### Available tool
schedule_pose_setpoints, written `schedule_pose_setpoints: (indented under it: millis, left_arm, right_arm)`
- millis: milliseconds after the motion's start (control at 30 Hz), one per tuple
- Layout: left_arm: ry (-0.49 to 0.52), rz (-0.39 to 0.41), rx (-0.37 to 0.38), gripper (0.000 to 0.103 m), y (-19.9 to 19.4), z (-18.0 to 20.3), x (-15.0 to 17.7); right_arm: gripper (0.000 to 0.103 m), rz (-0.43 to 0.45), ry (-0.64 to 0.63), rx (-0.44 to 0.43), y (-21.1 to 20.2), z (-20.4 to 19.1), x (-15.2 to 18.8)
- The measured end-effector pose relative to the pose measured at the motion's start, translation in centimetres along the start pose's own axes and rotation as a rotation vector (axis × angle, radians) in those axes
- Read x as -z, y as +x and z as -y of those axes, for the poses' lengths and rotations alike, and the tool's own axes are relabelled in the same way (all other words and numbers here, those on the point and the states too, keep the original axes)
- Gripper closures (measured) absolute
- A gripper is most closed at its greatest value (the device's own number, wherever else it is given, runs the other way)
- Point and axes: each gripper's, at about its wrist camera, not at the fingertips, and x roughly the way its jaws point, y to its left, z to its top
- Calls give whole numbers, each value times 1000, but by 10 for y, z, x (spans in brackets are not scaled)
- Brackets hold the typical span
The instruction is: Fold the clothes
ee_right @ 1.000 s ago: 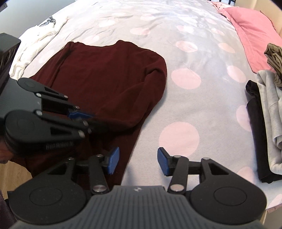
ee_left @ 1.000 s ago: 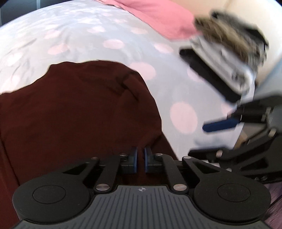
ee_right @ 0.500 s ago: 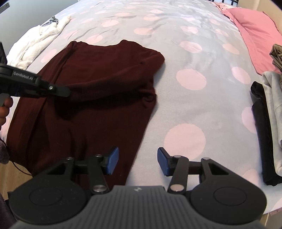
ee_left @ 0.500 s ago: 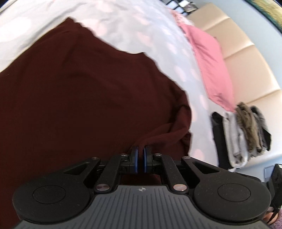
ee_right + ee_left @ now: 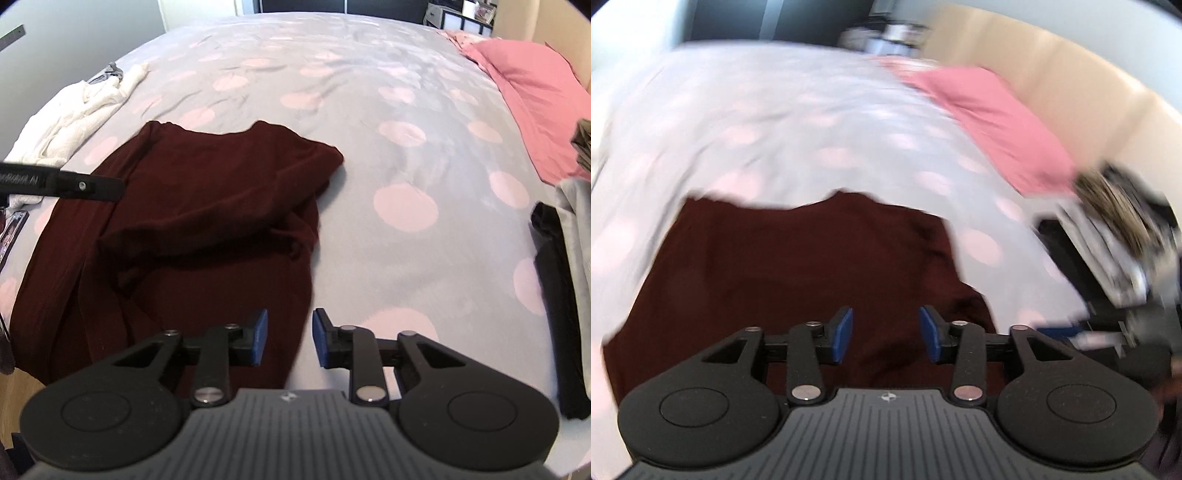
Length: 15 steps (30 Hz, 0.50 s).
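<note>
Folding the maroon top (image 5: 207,229), which lies partly doubled over on the bed (image 5: 369,110) ahead of both grippers, should go best if the right gripper (image 5: 289,336), parted at its near hem edge, pinches squarely while the left gripper (image 5: 885,333) hangs parted, holding nothing.

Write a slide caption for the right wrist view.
Open right gripper poised over a maroon top's near edge on a polka-dot bed.
</note>
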Motion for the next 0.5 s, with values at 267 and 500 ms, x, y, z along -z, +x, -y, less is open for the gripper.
schedule_pose_setpoints:
  millis: [267, 500]
  left_arm:
    - [260, -22, -28, 69, 42, 54, 5]
    - [246, -74, -24, 97, 68, 45, 5]
  right_arm:
    - [73, -9, -3, 1, 11, -2, -10]
    - [73, 48, -56, -16, 19, -9, -18]
